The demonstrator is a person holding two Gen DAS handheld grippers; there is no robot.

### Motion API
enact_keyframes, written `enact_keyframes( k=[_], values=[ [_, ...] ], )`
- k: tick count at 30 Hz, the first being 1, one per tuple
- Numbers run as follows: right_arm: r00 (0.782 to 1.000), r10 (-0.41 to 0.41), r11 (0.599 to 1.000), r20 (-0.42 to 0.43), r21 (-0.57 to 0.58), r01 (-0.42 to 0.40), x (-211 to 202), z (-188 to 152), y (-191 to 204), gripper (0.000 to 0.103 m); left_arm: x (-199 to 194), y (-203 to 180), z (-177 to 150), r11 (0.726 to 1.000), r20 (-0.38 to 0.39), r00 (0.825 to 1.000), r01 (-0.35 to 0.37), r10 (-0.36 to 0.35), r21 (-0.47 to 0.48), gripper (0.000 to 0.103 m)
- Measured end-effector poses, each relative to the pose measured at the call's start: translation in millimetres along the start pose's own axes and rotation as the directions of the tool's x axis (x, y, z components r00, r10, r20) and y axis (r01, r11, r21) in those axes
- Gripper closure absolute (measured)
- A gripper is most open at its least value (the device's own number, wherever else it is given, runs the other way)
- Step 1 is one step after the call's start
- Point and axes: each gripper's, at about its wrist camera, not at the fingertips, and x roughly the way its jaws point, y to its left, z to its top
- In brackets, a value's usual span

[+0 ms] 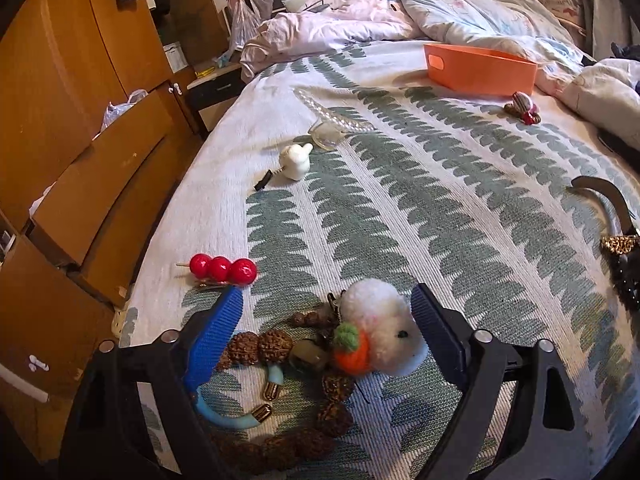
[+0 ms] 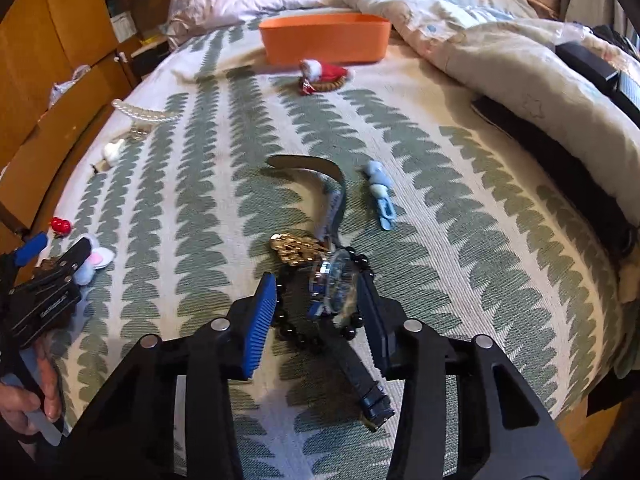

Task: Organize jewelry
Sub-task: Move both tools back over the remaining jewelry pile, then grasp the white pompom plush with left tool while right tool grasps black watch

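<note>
My left gripper point(image 1: 326, 300) is open and straddles a white plush pompom clip with an orange carrot point(image 1: 376, 332). That clip lies on a brown seed-bead bracelet point(image 1: 272, 346), beside a turquoise open bangle point(image 1: 228, 416). The right pad sits against the plush; the left pad is over the beads. My right gripper point(image 2: 316, 280) is lowered around a blue-faced watch point(image 2: 336, 280) and a black bead bracelet point(image 2: 296, 336). Its pads stand close on either side, open, with no clear squeeze. A gold ornament point(image 2: 296, 248) lies just beyond. The orange bin point(image 1: 480, 70) point(image 2: 324, 40) stands at the far side of the bed.
On the leaf-patterned bedspread point(image 2: 440, 208) lie a red berry pin point(image 1: 222, 268), a white figure clip point(image 1: 296, 160), a pearl strand point(image 1: 332, 114), a Santa-hat clip point(image 2: 324, 72) and a light blue clip point(image 2: 380, 196). Wooden drawers point(image 1: 80, 120) line the left; a rumpled duvet point(image 1: 460, 12) lies behind.
</note>
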Motion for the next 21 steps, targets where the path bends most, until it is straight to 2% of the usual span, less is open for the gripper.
enact_keyframes(
  k=[11,15,18,19,21],
  values=[
    [0.999,-0.019,1.000,-0.028,0.019,0.019,13,8,-3,0.060,3,-9,-1,1.000,-0.013,1.000,0.009,-0.009,0.028,0.025],
    [1.000,-0.012,1.000,-0.028,0.025,0.013,13,8,-5,0.063,4,-14,-2,0.999,-0.018,1.000,0.005,-0.004,0.042,0.036],
    [1.000,-0.001,1.000,-0.027,0.027,0.002,13,8,-5,0.079,3,-19,-3,0.998,-0.019,1.000,0.006,-0.005,0.055,0.047],
    [1.000,0.002,1.000,-0.030,0.029,-0.001,13,9,-5,0.081,3,-20,-3,0.998,-0.021,1.000,0.010,-0.009,0.058,0.052],
    [1.000,0.003,1.000,-0.031,0.028,-0.002,13,8,-5,0.081,3,-22,-4,0.998,-0.026,1.000,0.016,-0.015,0.061,0.055]
  ],
)
